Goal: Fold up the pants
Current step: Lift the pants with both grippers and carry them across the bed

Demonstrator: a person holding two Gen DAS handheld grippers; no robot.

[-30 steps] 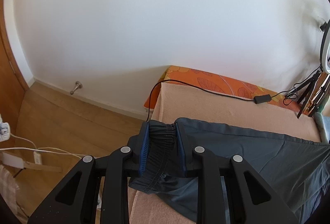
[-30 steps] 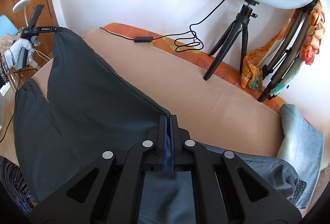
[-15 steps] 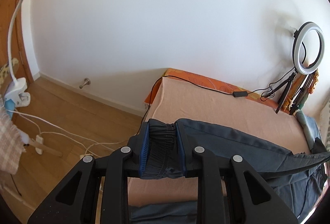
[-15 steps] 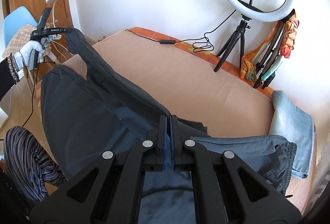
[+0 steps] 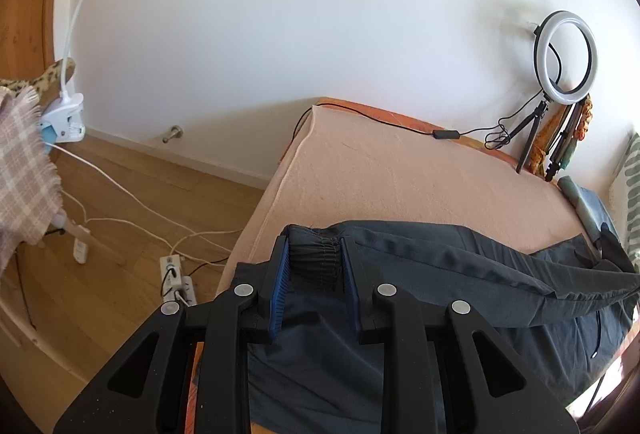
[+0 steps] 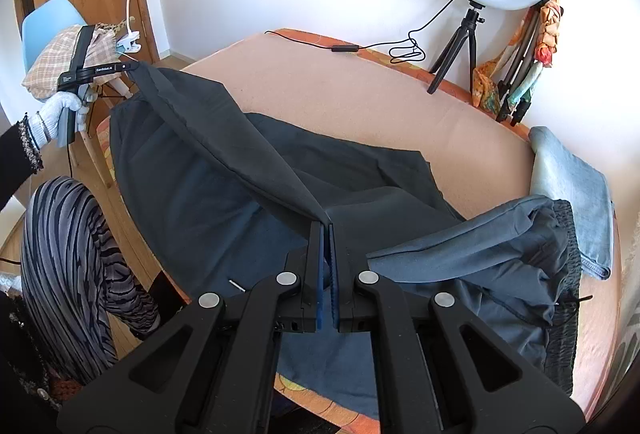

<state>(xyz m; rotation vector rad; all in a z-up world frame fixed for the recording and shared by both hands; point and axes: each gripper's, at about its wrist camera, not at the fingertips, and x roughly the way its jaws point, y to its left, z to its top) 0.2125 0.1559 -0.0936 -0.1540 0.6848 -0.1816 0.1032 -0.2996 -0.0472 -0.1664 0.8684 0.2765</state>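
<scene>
Bed (image 6: 360, 106) bears pants (image 6: 224, 170) stretched between both claws.

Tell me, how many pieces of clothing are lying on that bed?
3. The dark pants are stretched between the two tools, a crumpled grey garment lies at the right, and folded light-blue jeans sit beyond it. More could be hidden underneath.

Dark navy pants (image 6: 192, 170), peach blanket (image 6: 360, 106), blue-padded fingers (image 6: 320, 266)
</scene>
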